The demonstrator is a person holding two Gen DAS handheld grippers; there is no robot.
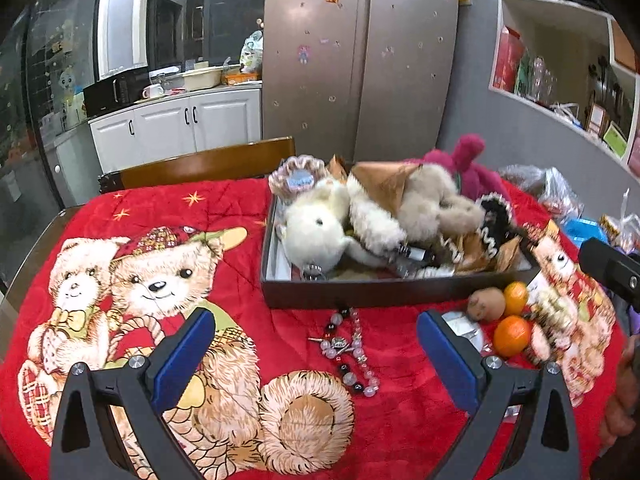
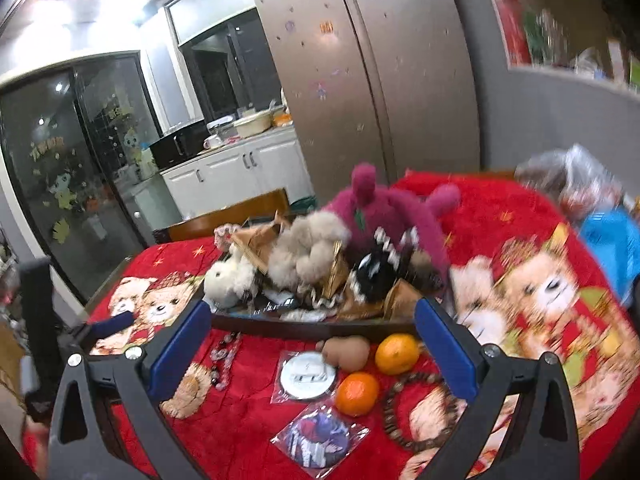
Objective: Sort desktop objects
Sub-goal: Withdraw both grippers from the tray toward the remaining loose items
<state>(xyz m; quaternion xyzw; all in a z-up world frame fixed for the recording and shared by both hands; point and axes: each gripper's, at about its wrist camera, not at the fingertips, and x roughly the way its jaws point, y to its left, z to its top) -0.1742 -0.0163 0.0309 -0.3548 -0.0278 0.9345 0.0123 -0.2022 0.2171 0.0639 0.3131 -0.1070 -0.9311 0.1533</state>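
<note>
A dark shallow box on the red bear-print cloth holds plush toys: a white one, a beige one and a magenta one. In front of the box lie a glass bead bracelet, two oranges, a brown kiwi-like fruit, two bagged round badges and a wooden bead bracelet. My left gripper is open and empty above the glass beads. My right gripper is open and empty above the badges and fruit.
A wooden chair back stands behind the table's far edge. Plastic bags and a blue item lie at the far right of the table. A fridge and white cabinets stand beyond.
</note>
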